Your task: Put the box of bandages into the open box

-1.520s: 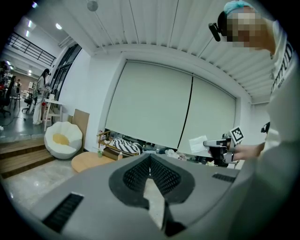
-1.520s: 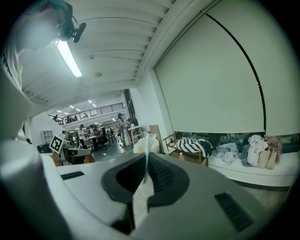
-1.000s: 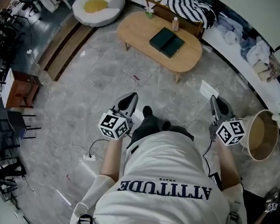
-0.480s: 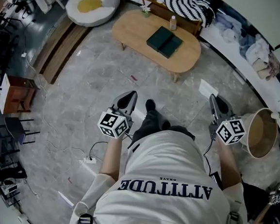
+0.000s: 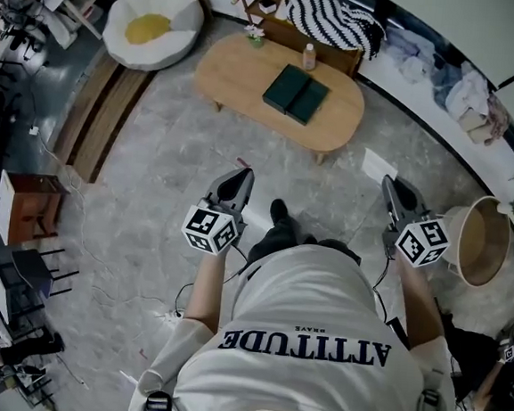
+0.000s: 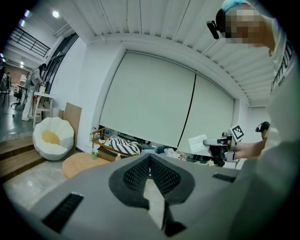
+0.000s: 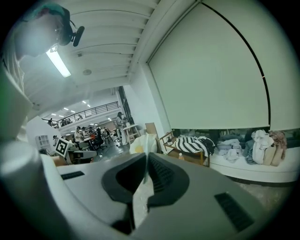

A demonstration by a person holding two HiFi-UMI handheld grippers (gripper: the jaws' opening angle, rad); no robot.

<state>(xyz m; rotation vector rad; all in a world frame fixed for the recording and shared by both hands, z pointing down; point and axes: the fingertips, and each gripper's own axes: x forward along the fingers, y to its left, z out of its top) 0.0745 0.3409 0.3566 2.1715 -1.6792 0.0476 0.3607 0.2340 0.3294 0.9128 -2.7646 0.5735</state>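
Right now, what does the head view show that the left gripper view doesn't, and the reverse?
Head view only: the dark green box lying open on the table, the tan basket on the floor, the person's white shirt.
Left gripper view only: the big roller blind and slatted ceiling.
Both: the oval wooden table, egg-shaped beanbag, striped throw, left gripper with jaws together and empty, and right gripper.

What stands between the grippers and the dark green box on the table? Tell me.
Nothing visible does. Only bare stone floor separates the shut, empty left gripper and right gripper from the wooden table bearing the dark green box. A flat white sheet lies on the floor near the right gripper. No bandage box shows.
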